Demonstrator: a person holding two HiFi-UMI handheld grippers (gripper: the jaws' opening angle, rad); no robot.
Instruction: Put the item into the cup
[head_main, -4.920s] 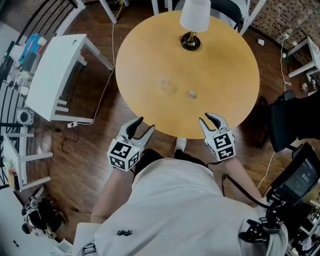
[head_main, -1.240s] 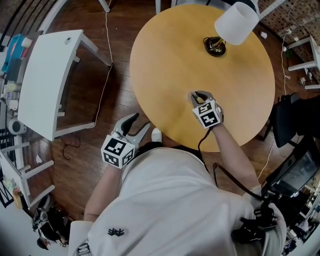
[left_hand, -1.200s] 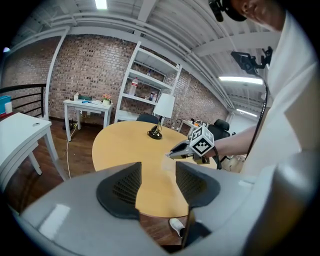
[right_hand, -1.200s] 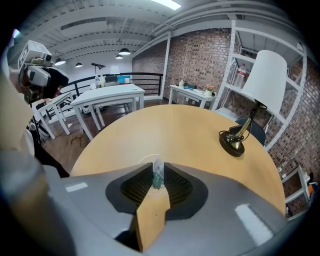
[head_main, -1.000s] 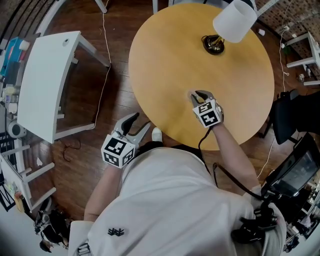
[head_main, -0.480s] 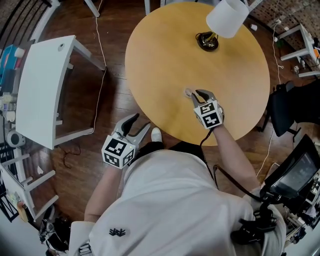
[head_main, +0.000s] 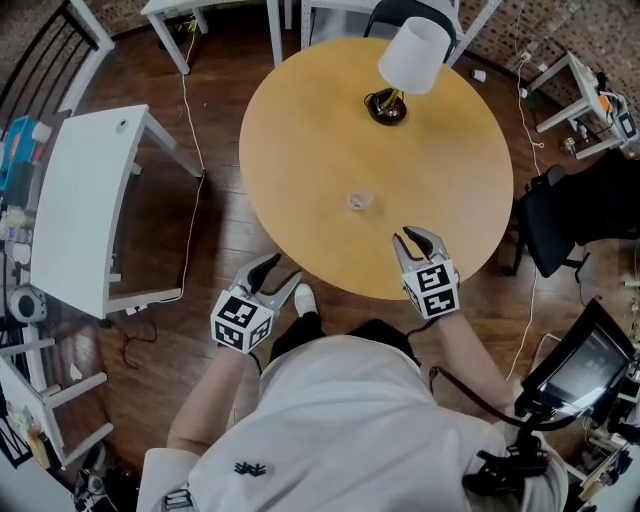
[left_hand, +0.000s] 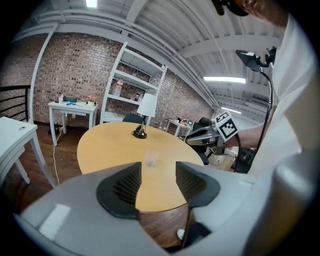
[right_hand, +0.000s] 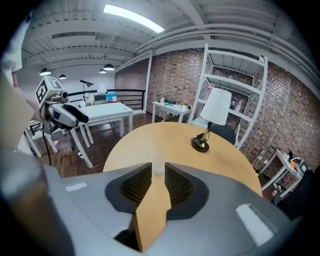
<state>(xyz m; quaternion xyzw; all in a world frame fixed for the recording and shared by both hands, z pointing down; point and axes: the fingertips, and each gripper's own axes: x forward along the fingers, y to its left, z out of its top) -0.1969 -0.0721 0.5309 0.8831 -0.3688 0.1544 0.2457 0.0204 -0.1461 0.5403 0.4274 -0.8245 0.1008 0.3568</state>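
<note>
A small clear cup (head_main: 359, 201) stands near the middle of the round wooden table (head_main: 300, 130). What is inside it is too small to tell, and no loose item shows on the tabletop. My right gripper (head_main: 413, 237) hovers over the table's near edge, a hand's width short of the cup. Its jaws have just been opening and nothing is between them. From the right gripper (right_hand: 158, 175) view the cup (right_hand: 157, 167) shows past the tips. My left gripper (head_main: 283, 268) is open over the floor beside the table; its own view, the left gripper (left_hand: 158, 172) view, shows the cup (left_hand: 150, 159) ahead.
A lamp (head_main: 400, 60) with a white shade stands at the table's far side. A white desk (head_main: 80, 200) is to the left, with a cable (head_main: 190, 150) across the wooden floor. A black chair (head_main: 575, 215) and a monitor (head_main: 585, 365) are on the right.
The right gripper has drawn back from the cup toward the table's near edge and risen, leaving the cup alone. The left gripper has shifted slightly.
</note>
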